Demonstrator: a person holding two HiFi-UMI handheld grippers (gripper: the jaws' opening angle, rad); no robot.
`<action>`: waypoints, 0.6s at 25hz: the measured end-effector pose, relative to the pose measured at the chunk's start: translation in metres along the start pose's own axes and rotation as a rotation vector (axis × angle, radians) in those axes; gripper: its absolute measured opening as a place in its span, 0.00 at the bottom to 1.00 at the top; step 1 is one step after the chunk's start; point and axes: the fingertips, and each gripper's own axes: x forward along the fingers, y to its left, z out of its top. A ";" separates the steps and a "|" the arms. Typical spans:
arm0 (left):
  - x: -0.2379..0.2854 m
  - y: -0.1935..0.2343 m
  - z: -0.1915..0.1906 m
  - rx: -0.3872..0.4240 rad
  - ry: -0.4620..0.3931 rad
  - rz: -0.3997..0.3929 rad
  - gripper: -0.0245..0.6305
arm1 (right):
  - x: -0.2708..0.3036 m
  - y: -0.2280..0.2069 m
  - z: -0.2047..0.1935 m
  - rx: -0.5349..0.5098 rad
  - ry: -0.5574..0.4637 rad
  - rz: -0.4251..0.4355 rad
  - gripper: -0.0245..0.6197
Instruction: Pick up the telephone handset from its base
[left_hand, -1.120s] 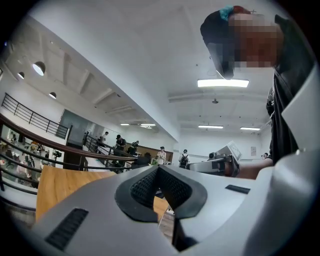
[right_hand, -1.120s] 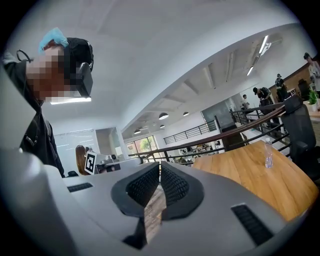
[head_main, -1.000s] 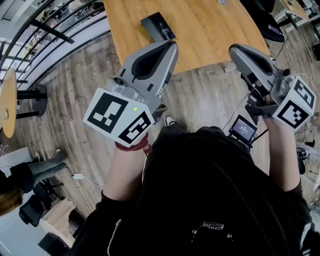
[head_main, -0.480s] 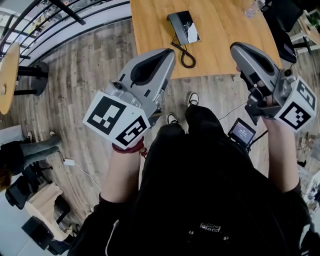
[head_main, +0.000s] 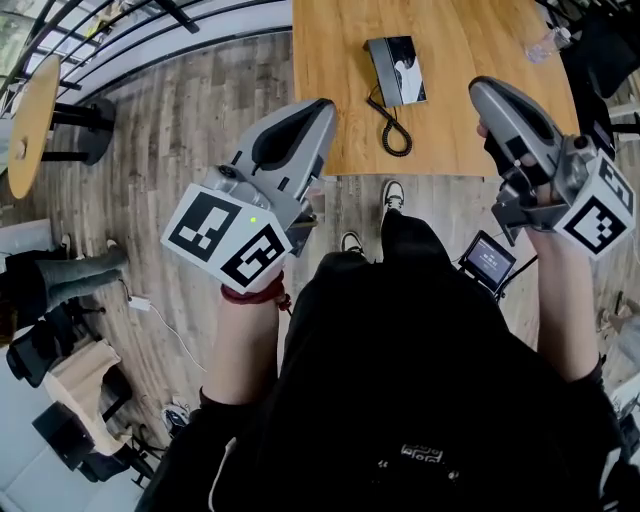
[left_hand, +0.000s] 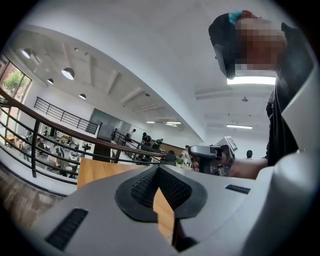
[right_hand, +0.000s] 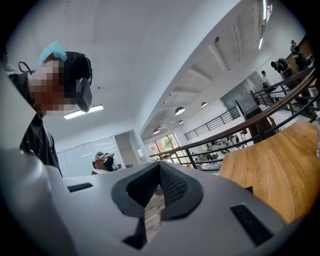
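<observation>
The tabletop (head_main: 450, 110) carries the phone (head_main: 405, 72) near its front edge, well ahead of both grippers. The left gripper (head_main: 325, 105) and right gripper (head_main: 480, 88) have their jaws clenched on nothing. The handset (head_main: 381, 70) seems to lie along the phone's left side. It is probably light, stiff, smooth plastic, best taken across its narrow middle. Its coiled cord (head_main: 396, 132) may tug back.

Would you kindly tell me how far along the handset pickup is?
Done: nothing; the handset lies on its base on the table. In hand: left gripper and right gripper, both shut and empty, are held out toward the table, well short of the handset. To do: reach, open the fingers, grip the handset, lift it.
</observation>
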 end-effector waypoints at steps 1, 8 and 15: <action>0.007 0.000 0.004 0.001 -0.001 -0.007 0.04 | 0.002 -0.001 0.006 0.001 -0.009 0.009 0.06; 0.078 -0.012 0.031 0.009 -0.020 -0.087 0.04 | -0.014 -0.051 0.032 0.006 0.015 -0.009 0.06; 0.122 -0.023 0.061 0.049 -0.033 -0.092 0.04 | -0.025 -0.094 0.056 0.012 0.019 0.004 0.06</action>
